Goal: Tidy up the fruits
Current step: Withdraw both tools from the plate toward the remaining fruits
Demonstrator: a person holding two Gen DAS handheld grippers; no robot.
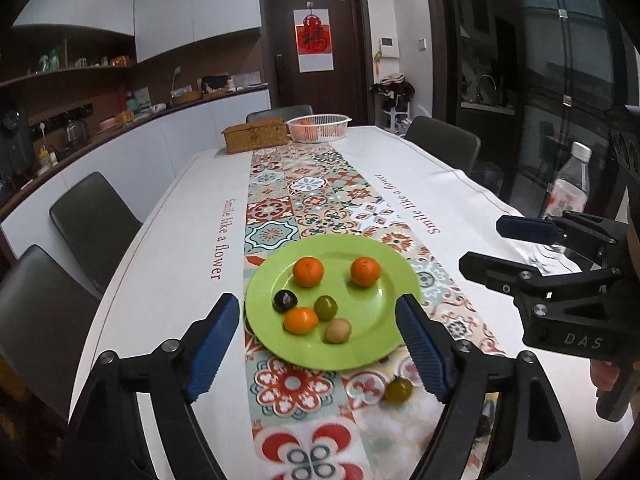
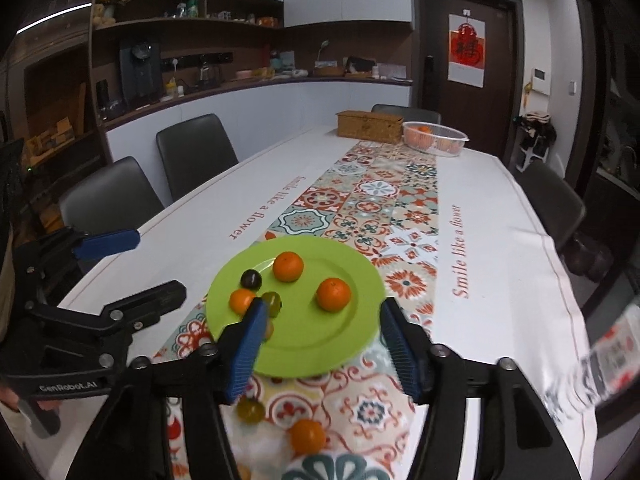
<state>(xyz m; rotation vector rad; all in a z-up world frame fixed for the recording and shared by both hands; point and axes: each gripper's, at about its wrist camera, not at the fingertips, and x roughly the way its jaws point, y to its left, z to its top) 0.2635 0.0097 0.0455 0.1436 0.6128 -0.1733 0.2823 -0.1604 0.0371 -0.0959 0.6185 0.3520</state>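
A green plate lies on the patterned runner. It holds three oranges, a dark plum, a green fruit and a tan fruit. A loose green fruit lies on the runner in front of the plate, and a loose orange lies nearer still. My left gripper is open and empty above the plate's near edge. My right gripper is open and empty above the plate, and also shows in the left wrist view.
A white basket of oranges and a wicker box stand at the table's far end. A clear water bottle stands at the right edge. Grey chairs line the table.
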